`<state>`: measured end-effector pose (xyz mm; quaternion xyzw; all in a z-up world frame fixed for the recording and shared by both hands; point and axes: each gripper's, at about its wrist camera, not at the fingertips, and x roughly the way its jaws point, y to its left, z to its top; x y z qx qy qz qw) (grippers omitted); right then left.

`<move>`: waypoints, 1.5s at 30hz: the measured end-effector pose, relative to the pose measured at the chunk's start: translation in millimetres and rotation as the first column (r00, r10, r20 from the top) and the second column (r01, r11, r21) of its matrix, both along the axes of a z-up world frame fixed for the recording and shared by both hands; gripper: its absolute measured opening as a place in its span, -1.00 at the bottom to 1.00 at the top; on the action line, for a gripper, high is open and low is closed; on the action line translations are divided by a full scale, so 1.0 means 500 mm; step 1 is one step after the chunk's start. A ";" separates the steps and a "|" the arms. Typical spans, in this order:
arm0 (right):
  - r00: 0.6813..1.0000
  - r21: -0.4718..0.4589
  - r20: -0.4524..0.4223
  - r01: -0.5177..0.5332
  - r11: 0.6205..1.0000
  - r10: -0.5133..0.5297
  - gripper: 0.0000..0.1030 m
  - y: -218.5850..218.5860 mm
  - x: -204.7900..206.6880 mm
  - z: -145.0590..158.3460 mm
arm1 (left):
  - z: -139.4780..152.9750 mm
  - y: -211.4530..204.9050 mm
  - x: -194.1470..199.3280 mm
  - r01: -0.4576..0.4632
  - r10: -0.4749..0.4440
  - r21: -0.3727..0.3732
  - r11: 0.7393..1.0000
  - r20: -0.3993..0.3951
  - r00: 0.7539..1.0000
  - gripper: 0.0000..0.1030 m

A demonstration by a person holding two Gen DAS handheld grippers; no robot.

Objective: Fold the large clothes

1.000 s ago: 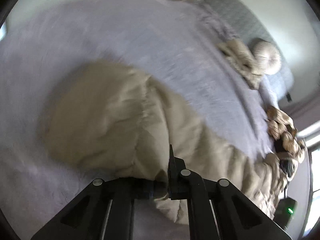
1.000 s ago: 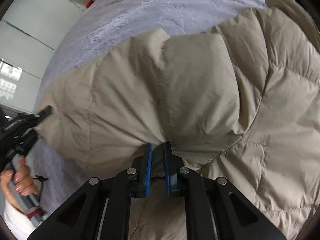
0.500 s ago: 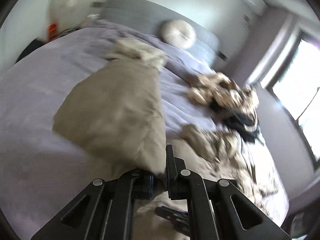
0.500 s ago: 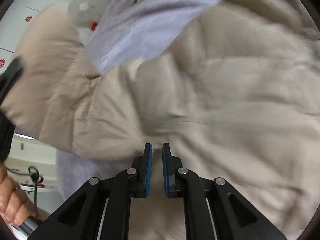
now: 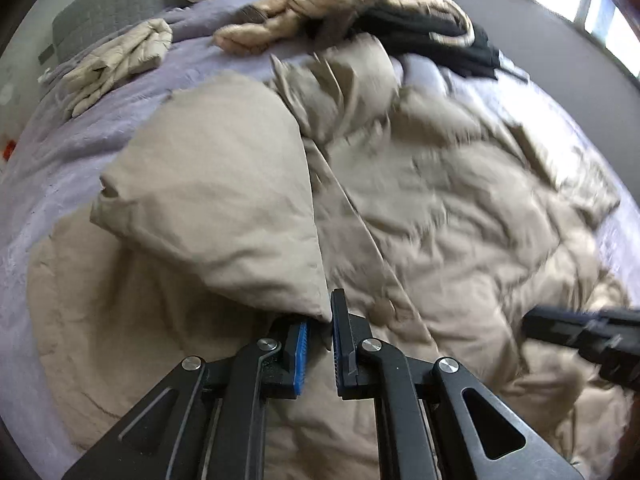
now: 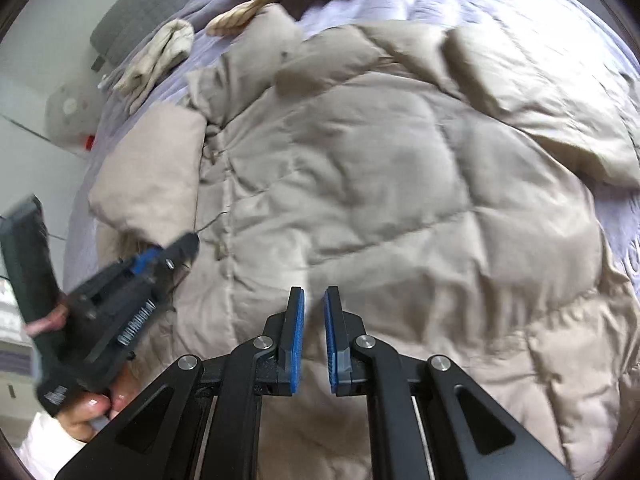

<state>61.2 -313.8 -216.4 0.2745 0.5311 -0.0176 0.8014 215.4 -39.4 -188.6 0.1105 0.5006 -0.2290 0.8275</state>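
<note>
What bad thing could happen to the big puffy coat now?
1. The left gripper pinches only a thin corner of the puffy beige quilted coat, so the fabric could slip out of the fingers.
2. The right gripper looks shut on nothing, so that side might sag and the fold go crooked.
3. The black garment lies close by and could get dragged along.

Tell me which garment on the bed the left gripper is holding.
The big beige puffer coat; the left gripper pinches its folded flap. Other clothes lie apart near the headboard.
</note>
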 end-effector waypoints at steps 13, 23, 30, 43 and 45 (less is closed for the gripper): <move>0.996 -0.067 0.048 -0.071 0.995 0.075 0.64 0.028 -0.013 0.065 | 0.128 0.113 -0.035 -0.090 0.101 -0.079 0.993 0.152 0.983 0.96; 0.898 -0.543 0.122 -0.297 0.785 0.424 0.70 0.325 0.142 0.111 | 0.057 0.402 0.096 -0.560 0.554 0.039 0.827 0.115 0.825 0.96; 0.966 -0.273 0.201 -0.106 0.956 0.165 -0.87 0.171 0.145 0.099 | -0.023 0.422 0.103 -0.584 0.581 0.077 0.808 0.063 0.811 0.96; 0.973 -0.136 0.213 0.116 0.984 -0.085 -0.52 -0.007 0.019 0.125 | 0.008 0.411 0.112 -0.562 0.554 0.091 0.822 0.095 0.827 0.96; 0.980 -0.154 0.197 0.009 0.988 0.022 -0.66 0.024 0.042 0.124 | -0.009 0.404 0.114 -0.563 0.557 0.108 0.819 0.080 0.826 0.96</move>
